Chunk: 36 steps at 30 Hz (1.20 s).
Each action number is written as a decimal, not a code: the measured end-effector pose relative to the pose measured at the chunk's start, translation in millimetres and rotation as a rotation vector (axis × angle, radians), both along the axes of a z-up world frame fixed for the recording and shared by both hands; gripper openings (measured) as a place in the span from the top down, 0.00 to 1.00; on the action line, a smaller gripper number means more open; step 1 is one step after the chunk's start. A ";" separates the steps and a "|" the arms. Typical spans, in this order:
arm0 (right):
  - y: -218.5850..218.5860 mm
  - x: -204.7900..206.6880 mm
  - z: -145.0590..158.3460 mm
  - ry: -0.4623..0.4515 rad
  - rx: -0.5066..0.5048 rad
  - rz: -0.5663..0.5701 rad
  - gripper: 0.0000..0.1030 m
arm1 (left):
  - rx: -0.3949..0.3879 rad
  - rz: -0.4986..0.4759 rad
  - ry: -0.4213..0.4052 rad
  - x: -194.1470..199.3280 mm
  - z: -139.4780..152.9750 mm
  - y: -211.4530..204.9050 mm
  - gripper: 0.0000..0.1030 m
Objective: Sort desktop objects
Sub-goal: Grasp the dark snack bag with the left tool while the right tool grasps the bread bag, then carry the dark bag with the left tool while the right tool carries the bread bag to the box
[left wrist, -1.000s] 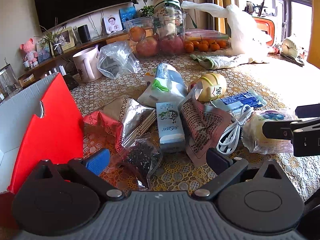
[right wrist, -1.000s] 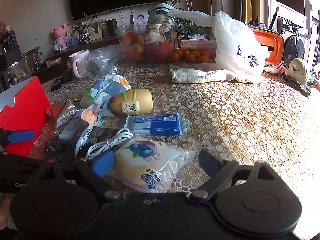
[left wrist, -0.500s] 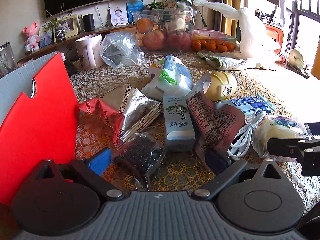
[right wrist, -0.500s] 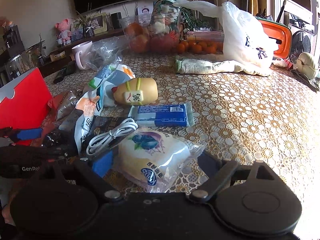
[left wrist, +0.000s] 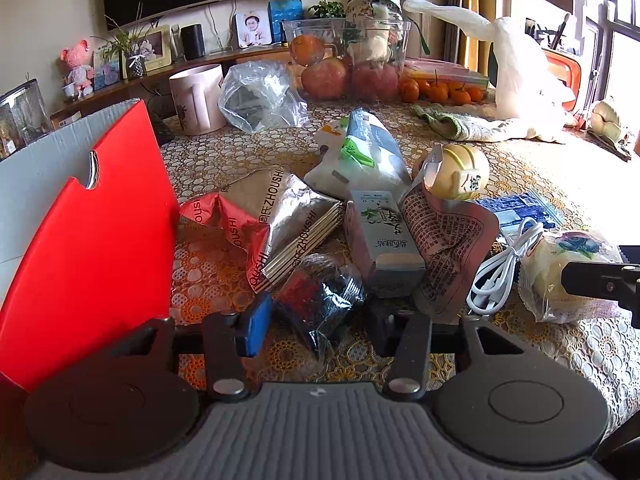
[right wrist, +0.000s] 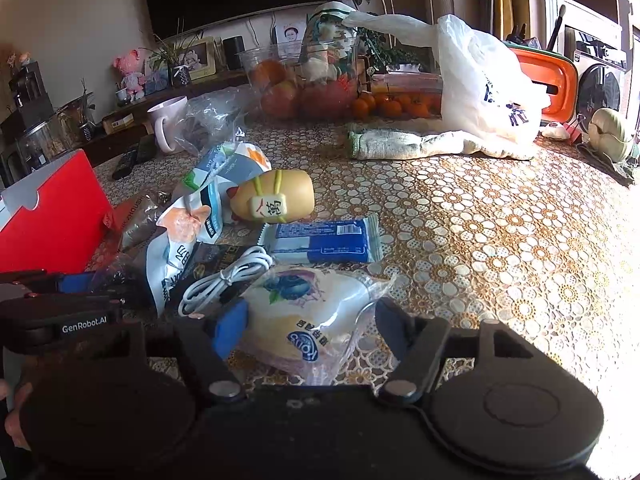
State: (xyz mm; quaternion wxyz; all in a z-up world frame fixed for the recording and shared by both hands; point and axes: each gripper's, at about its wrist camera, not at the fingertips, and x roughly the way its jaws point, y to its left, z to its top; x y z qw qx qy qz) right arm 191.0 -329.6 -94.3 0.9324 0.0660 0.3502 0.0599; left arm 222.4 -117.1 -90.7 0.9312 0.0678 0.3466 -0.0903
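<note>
My left gripper [left wrist: 316, 320] is open, its fingers on either side of a small clear packet of dark bits [left wrist: 320, 296] lying on the table. My right gripper [right wrist: 310, 326] is open around a wrapped blueberry bun [right wrist: 304, 312], which also shows in the left wrist view [left wrist: 568, 272]. Between the two lie a white cable [right wrist: 224, 280], a grey-green carton [left wrist: 380, 240], a printed pouch [left wrist: 444, 236], a silver and red snack bag [left wrist: 276, 220], a blue wrapper [right wrist: 328, 238] and a yellow egg-shaped toy [right wrist: 276, 200].
A red and grey box [left wrist: 80, 240] stands open at the left. Further back are a white tissue pack [left wrist: 360, 156], a mug [left wrist: 196, 100], a clear bag [left wrist: 260, 96], a fruit bowl [left wrist: 348, 64], oranges, a cloth [right wrist: 400, 144] and a white plastic bag [right wrist: 480, 92]. Lace cloth [right wrist: 500, 240] is bare at right.
My left gripper has moved forward and narrowed around the dark packet. My right gripper has moved forward so its fingers now flank the bun.
</note>
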 end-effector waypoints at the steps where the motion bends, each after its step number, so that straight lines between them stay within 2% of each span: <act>1: 0.4 0.1 0.2 0.000 -0.001 0.000 0.36 | 0.001 0.001 0.000 -0.3 0.3 -0.1 0.58; 8: 2.2 -3.2 2.9 -0.008 -0.003 0.008 0.53 | 0.007 -0.001 -0.006 -5.7 3.8 0.5 0.68; 18: -1.5 -14.7 14.5 -0.031 -0.008 -0.010 0.62 | -0.003 -0.031 -0.005 -23.7 13.7 -2.2 0.69; 23: -2.8 -21.9 22.6 -0.047 -0.007 -0.010 0.73 | -0.014 -0.045 -0.009 -35.6 22.8 -3.6 0.69; 36: -1.1 -37.4 37.7 -0.089 -0.031 -0.018 0.77 | -0.053 -0.069 -0.017 -60.7 49.5 -0.5 0.69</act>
